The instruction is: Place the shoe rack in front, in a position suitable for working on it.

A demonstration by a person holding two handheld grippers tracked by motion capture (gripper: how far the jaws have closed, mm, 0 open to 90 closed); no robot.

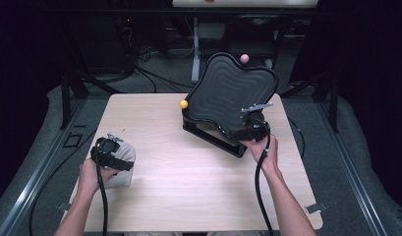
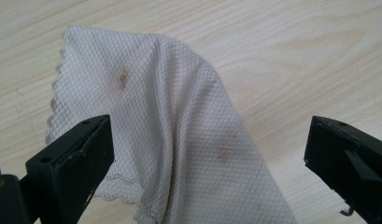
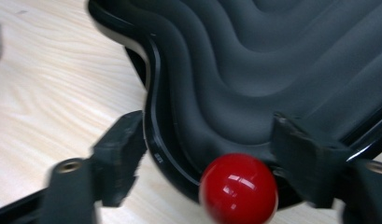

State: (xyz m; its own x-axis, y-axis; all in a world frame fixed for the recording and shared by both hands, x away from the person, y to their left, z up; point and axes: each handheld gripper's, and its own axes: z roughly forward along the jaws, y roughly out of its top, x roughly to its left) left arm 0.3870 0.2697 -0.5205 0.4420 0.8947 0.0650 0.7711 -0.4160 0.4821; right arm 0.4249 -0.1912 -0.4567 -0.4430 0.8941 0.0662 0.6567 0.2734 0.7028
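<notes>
At the near edge of the pale wood-grain table [image 1: 188, 187], at about eight o'clock from its centre, the left gripper [image 1: 109, 147] hangs over a crumpled cloth [image 2: 179, 140]. Its jaws stand wide apart on either side of the fabric without pressing it, so the cloth lies released. The cloth is off-white with a fine diamond weave, a scalloped hem and a few brownish stains, and it drapes in a soft ridge.

Farther off, at about two o'clock, the right gripper [image 3: 207, 154] meets the near corner of a black tray [image 1: 228, 96] that stands tilted up off the table. The jaws straddle the rim beside a glossy red ball [image 3: 238, 188]; the pads seem not yet to bite, so I judge them loose rather than clenched. The tray is lobed and wavy-edged, its matte face stepped in concentric ripples, with an orange ball [image 1: 184, 103] at its left edge and a pink ball [image 1: 244, 58] at the far one.

Judging by this, wiping has not begun: the tray is being raised, and the cloth is yet to be picked up.
</notes>
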